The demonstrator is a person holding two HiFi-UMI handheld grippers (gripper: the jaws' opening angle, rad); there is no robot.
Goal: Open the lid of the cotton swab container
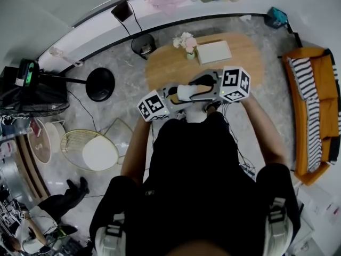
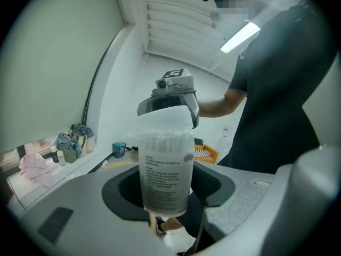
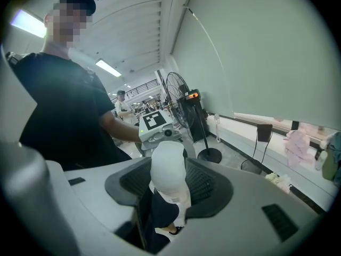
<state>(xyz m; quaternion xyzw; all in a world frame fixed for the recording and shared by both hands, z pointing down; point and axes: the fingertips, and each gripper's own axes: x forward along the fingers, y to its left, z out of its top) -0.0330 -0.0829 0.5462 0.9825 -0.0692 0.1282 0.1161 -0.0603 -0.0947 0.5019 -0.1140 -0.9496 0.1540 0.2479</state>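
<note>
I hold the cotton swab container [image 1: 186, 92] in the air in front of the person's body, between both grippers. Its translucent body [image 2: 165, 169], full of swabs and carrying a printed label, stands upright with my left gripper [image 2: 166, 190] shut on its lower part. The white lid [image 3: 168, 167] sits on top of the body, and my right gripper [image 3: 169, 184] is closed around it, pads against its sides. In the head view the left gripper [image 1: 173, 96] and right gripper [image 1: 201, 87] meet at the container. The seam between lid and body is hidden by the jaws.
A round wooden table [image 1: 245, 63] ahead carries a small flower vase [image 1: 186, 44] and a white box [image 1: 214, 52]. An orange sofa [image 1: 314, 111] stands at the right. A fan's round base [image 1: 99, 83] and a white stool [image 1: 98, 152] are on the floor to the left.
</note>
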